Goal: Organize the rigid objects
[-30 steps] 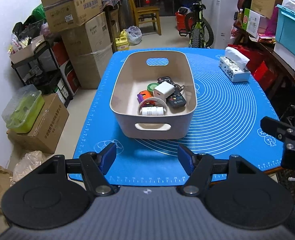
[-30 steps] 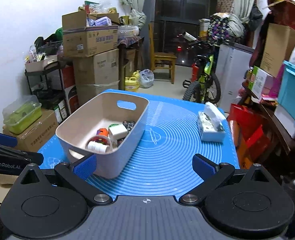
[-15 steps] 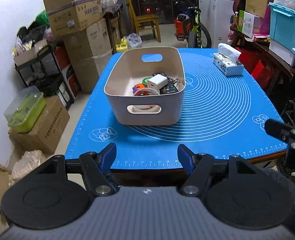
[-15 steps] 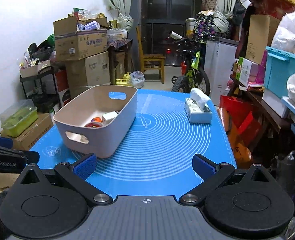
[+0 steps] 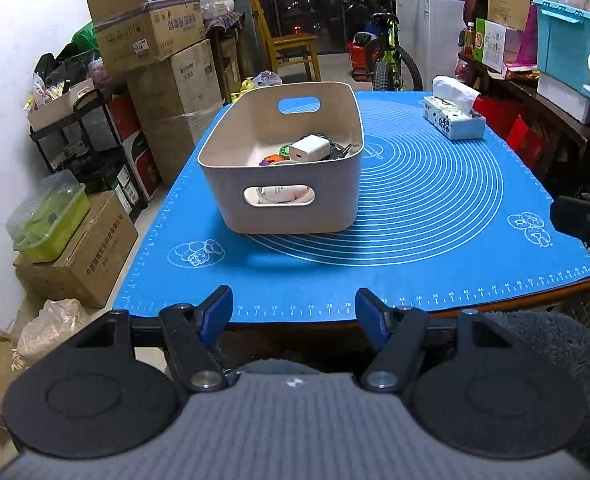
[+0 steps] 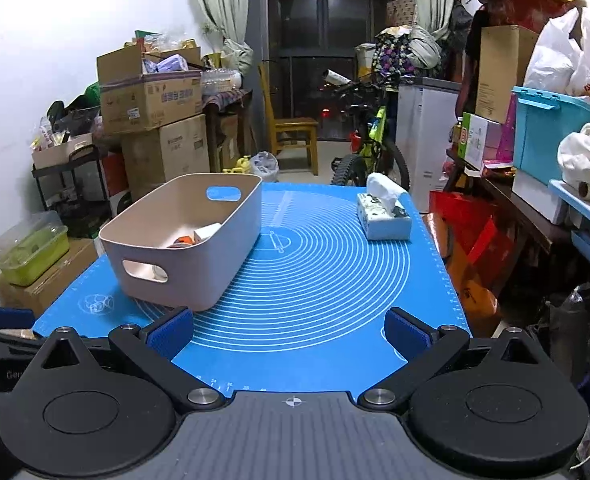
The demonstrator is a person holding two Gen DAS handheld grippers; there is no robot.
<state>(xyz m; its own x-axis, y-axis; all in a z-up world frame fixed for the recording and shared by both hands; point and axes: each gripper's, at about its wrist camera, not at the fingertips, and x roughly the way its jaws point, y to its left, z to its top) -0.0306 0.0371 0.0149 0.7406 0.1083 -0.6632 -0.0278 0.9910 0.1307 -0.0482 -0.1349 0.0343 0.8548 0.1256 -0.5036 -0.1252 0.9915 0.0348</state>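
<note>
- Nearest, the left gripper (image 5: 294, 306) stands with its blue pads apart, nothing between them, hanging just off the near edge of the blue mat (image 5: 435, 240).
- Likewise the right gripper (image 6: 289, 334) is spread wide and empty over the mat's near end.
- Farther on, the beige bin (image 5: 295, 208) sits on the mat, holding a white charger (image 5: 310, 148), a white roll, and small orange, green and dark pieces, perhaps remotes.
- Beyond, a tissue box (image 5: 453, 118) rests at the far right.
- Since a second ago both grippers have pulled back and sunk, so less of the bin's contents shows; both gaps are unchanged.
</note>
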